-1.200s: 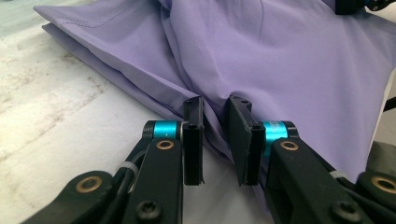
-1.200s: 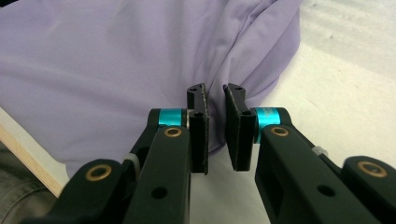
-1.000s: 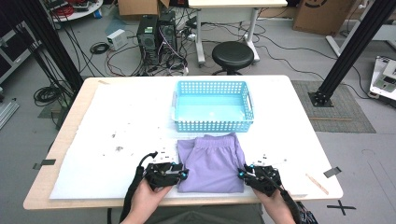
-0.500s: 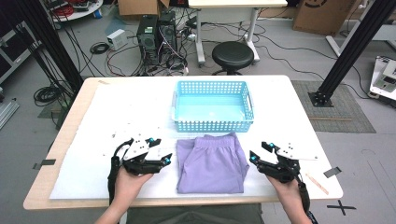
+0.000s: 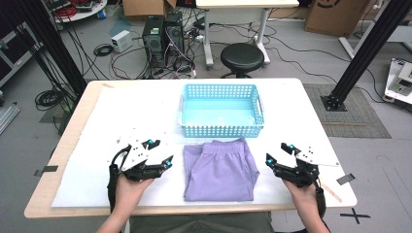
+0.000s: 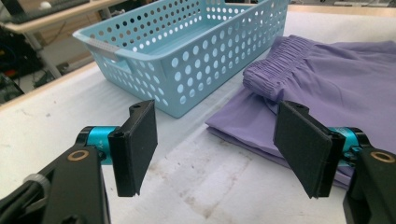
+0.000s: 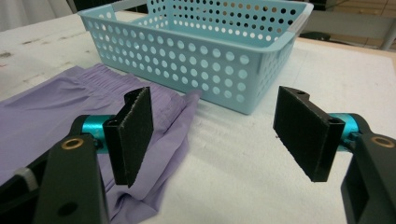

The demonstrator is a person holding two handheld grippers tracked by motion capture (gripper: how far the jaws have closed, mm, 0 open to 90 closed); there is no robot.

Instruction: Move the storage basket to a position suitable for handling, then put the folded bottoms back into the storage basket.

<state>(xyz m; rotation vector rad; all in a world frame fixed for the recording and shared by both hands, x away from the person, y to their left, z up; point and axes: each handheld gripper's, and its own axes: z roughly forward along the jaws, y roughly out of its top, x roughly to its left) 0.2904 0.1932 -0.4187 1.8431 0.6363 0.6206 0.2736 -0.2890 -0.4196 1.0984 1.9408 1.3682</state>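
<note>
High view: folded purple shorts (image 5: 221, 169) lie flat on the white tabletop (image 5: 121, 111), just near of a light blue perforated basket (image 5: 221, 110). A person's left tool (image 5: 161, 161) hovers left of the garment and the right tool (image 5: 275, 158) right of it, each clear of the cloth. Both tools' jaws have just been opening and stand wide apart with nothing between them. Left gripper view shows the shorts' gathered waistband (image 6: 275, 70) next to the basket's near wall.

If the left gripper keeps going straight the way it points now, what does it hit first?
Probably the folded purple shorts: the left gripper, fingers open and empty, aims at their near edge, with the blue basket behind. Depth is unclear.
</note>
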